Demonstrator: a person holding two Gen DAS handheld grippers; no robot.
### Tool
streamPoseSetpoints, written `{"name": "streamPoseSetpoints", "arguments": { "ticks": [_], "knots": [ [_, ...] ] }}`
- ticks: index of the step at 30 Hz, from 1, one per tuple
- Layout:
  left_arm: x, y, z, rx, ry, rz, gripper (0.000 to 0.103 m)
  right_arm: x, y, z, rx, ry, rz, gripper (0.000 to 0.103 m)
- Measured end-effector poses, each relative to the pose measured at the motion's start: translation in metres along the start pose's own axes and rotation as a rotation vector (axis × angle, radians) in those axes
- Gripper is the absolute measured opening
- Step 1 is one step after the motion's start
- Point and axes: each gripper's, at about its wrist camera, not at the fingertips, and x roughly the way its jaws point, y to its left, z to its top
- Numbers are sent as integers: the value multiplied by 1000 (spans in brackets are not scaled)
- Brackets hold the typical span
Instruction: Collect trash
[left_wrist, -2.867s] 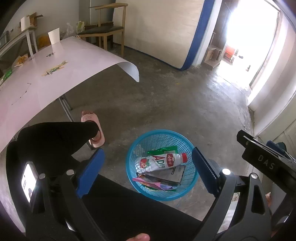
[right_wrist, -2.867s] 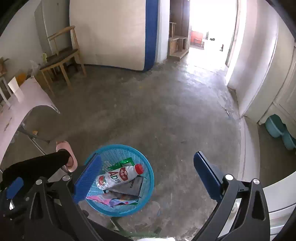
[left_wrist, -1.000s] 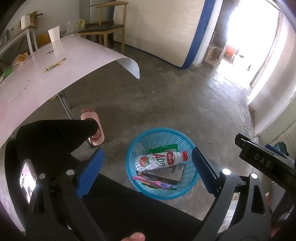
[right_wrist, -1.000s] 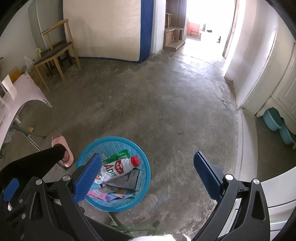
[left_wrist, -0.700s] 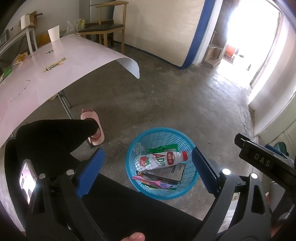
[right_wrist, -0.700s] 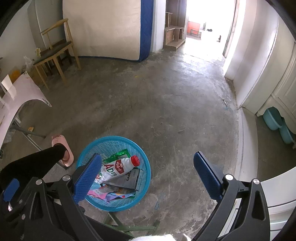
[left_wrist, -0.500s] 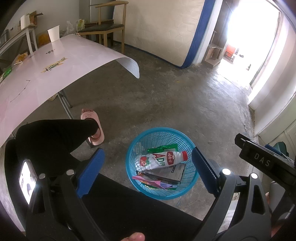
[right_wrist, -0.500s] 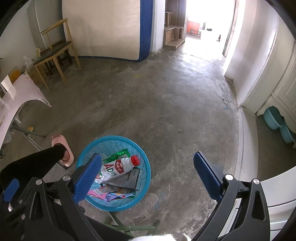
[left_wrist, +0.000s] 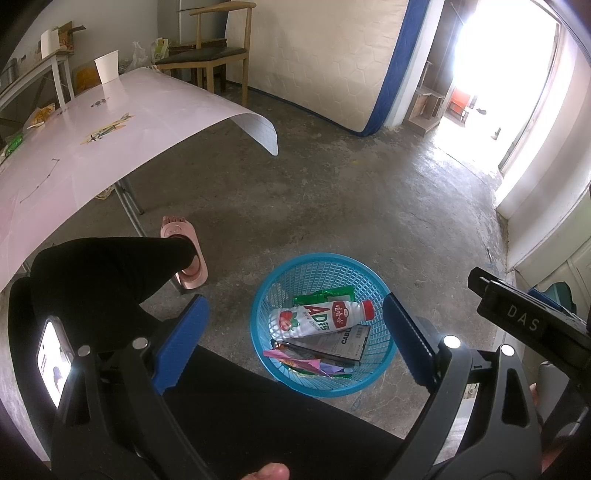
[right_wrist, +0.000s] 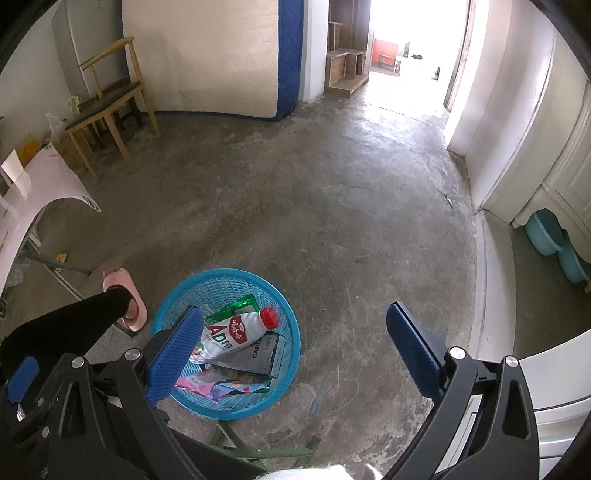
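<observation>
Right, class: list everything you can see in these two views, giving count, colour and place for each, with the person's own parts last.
Basket: one, blue, on the floor.
Bottle: one, white with red cap, lying in the basket.
Packet: one, green, under the bottle.
Box: one, dark, in the basket.
Wrappers: several, pink and mixed, basket's near side.
Table: one, white, left.
Cup: one, white, on the table.
Chair: one, wooden, by the wall.
Mattress: one, white with blue edge, against the wall.
Slipper: one, pink, on the foot.
Left gripper: jaws open.
Right gripper: jaws open.

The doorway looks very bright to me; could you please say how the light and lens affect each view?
Left wrist view: the doorway is blown out white, glare washes the floor near it, and the table bows from fisheye distortion. Right wrist view: the doorway is overexposed too, while the basket stays sharp and evenly lit.
</observation>
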Motion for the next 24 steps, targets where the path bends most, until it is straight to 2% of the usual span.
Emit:
{"name": "streamPoseSetpoints", "arguments": {
  "ticks": [24],
  "knots": [
    [-1,-1,-1,4,4,-2,91,-2,3,-2,-10,13,17,97]
  ]
}}
